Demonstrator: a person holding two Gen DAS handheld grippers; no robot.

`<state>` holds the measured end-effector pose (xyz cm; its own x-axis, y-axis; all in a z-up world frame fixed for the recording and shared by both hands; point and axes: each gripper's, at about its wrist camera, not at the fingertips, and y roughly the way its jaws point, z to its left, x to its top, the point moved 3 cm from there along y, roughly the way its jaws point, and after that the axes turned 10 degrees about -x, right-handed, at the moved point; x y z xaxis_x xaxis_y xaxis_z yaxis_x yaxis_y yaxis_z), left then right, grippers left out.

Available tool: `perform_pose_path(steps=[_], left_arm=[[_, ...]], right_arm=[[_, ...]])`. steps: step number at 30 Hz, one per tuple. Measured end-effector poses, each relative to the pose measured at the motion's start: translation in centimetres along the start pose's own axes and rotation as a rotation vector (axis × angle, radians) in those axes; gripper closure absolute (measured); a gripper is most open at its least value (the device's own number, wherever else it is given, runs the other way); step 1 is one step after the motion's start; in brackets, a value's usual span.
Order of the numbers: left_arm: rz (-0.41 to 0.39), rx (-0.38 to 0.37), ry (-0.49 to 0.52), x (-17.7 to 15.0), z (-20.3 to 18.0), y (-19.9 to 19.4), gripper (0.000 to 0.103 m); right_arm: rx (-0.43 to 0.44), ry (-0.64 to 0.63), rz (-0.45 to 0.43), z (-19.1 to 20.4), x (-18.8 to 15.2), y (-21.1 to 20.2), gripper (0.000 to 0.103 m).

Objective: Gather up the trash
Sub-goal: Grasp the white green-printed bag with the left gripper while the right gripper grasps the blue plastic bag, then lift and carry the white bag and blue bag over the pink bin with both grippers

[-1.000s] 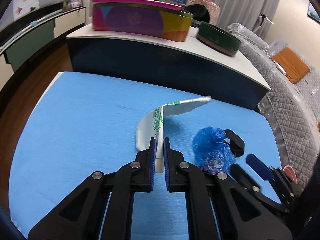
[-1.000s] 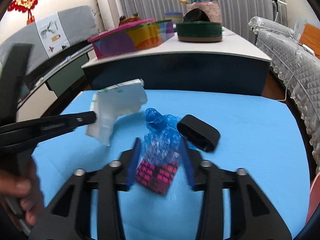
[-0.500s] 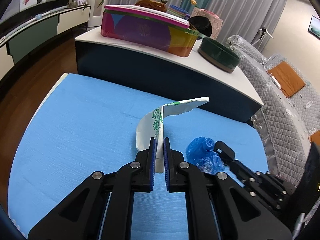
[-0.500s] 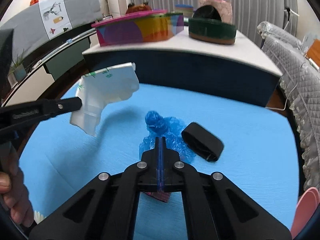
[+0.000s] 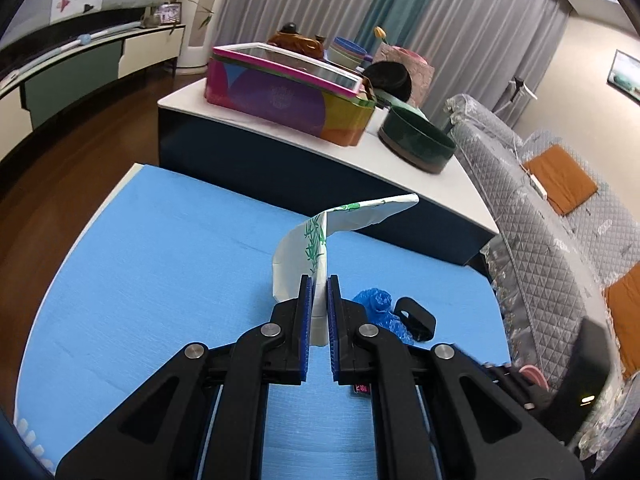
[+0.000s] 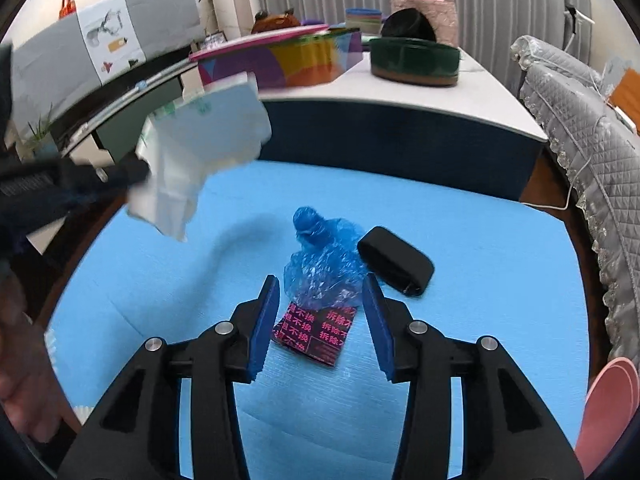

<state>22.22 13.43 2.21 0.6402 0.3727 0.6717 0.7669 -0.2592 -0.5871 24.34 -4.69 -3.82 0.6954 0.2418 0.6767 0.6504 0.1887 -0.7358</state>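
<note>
My left gripper is shut on a white paper wrapper with green print and holds it up above the blue table mat. The wrapper also shows in the right wrist view, blurred, at upper left. My right gripper is open and empty, its jaws on either side of a crumpled blue plastic bag and a dark card with pink characters lying on the mat. The bag also shows in the left wrist view.
A black oblong case lies on the mat right of the bag. Behind the mat stands a white-topped counter with a colourful box and a dark green round tin. A grey quilted sofa is at right. A pink plate is at lower right.
My right gripper, open a second ago, shut half a second ago and has opened again around the bag. My left gripper has lifted the wrapper higher.
</note>
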Motion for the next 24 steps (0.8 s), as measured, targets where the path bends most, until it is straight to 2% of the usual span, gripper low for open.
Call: perform_pose_path(steps=[10, 12, 14, 16, 24], left_arm=[[-0.009, 0.011, -0.026, 0.5, 2.0, -0.1, 0.095], [-0.007, 0.014, -0.038, 0.5, 2.5, 0.0, 0.095], [-0.004, 0.015, -0.047, 0.5, 2.8, 0.0, 0.095], [-0.001, 0.012, -0.047, 0.5, 2.8, 0.1, 0.095], [0.007, 0.009, -0.012, 0.0, 1.6, 0.1, 0.095]], right_arm=[[-0.033, 0.011, 0.094, 0.3, -0.3, 5.5, 0.059], [-0.025, 0.015, 0.103, 0.4, -0.3, 6.0, 0.066], [-0.023, 0.002, 0.112, 0.6, -0.4, 6.2, 0.094], [-0.024, -0.008, 0.104, 0.4, -0.4, 5.9, 0.1], [-0.018, -0.012, 0.026, -0.8, -0.2, 1.6, 0.102]])
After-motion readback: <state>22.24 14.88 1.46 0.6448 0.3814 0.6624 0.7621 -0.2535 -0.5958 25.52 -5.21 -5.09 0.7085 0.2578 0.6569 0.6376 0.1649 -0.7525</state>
